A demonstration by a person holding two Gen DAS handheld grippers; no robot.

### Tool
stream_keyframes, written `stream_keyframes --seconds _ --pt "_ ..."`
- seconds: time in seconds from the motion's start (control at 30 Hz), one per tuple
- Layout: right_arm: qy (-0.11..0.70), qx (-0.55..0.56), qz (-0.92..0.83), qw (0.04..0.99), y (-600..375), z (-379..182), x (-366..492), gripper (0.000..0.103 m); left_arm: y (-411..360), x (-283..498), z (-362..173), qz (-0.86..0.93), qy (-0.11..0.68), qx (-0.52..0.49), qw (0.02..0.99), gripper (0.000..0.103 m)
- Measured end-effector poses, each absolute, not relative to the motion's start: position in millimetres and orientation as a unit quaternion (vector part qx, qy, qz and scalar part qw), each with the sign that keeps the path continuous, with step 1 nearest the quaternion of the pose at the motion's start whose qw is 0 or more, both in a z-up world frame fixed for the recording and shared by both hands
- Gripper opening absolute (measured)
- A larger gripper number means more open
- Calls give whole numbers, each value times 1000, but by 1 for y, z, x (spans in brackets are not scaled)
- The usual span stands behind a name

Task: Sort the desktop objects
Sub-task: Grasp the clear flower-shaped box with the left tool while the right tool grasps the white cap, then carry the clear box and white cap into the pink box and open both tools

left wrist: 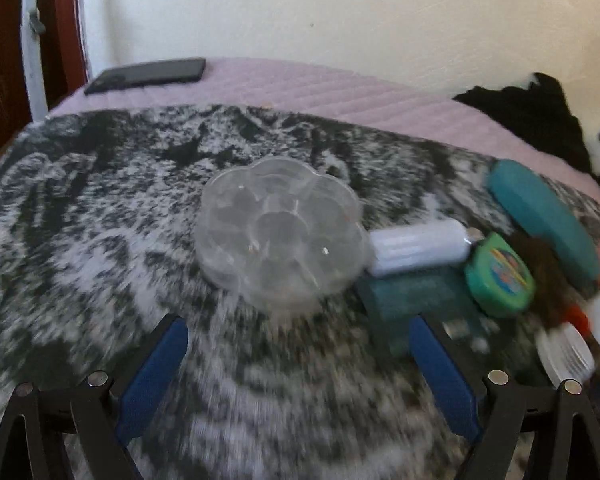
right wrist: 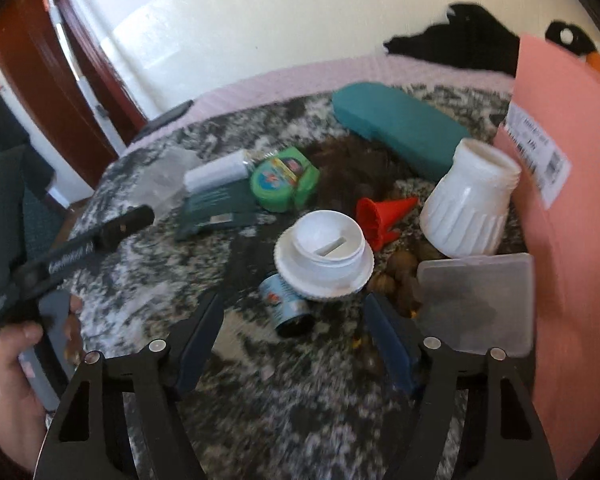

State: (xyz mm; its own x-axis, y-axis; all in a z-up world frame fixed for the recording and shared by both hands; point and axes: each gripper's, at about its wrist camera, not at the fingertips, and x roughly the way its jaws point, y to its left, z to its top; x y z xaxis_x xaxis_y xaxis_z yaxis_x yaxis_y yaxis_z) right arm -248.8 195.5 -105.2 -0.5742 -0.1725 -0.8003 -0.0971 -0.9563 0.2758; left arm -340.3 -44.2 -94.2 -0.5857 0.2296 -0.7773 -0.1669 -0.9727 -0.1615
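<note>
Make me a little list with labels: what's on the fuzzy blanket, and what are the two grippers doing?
surface: black-and-white fuzzy blanket
left gripper: open, empty, facing the clear flower-shaped tray
right gripper: open, empty, near the small blue can
clutter: teal case, green tape measure, orange cone, white jar, white lid

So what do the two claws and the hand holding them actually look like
Both the left claw and right claw have black plastic frames with cut-out openings, round silver pins at the joints, and flat blue finger pads. The right wrist view shows the other tool's black body with white lettering, too blurred to read, held by a bare hand; no sleeve visible.
</note>
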Motion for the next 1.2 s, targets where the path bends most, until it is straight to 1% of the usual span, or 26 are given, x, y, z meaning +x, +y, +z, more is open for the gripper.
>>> stream_keyframes --seconds 0.2,0.33,0.6,0.67,0.7,0.73,0.97,1.2 --pt "-146 464 -873 33 197 -115 -268 76 -29 -375 -114 889 -2 -446 98 93" --pt "-134 462 -876 31 195 -117 -275 76 -18 -393 -115 894 20 -439 91 94" --pt "-111 455 -884 12 193 -120 -289 77 -9 -426 -115 895 32 -436 87 99" --pt "-105 451 -886 3 193 -121 -291 72 -9 -431 -116 895 28 -435 91 99" --pt "-103 447 -888 -1 194 -121 -292 66 -10 -433 -117 895 24 -435 93 99" --pt "-104 444 -890 -2 195 -121 -292 57 -12 -434 -116 896 19 -433 96 99" --pt "-126 438 -890 17 202 -114 -281 56 -34 -409 -105 907 -20 -412 84 98" --pt "-125 432 -892 40 190 -93 -240 56 -54 -334 -87 912 -33 -403 65 98"
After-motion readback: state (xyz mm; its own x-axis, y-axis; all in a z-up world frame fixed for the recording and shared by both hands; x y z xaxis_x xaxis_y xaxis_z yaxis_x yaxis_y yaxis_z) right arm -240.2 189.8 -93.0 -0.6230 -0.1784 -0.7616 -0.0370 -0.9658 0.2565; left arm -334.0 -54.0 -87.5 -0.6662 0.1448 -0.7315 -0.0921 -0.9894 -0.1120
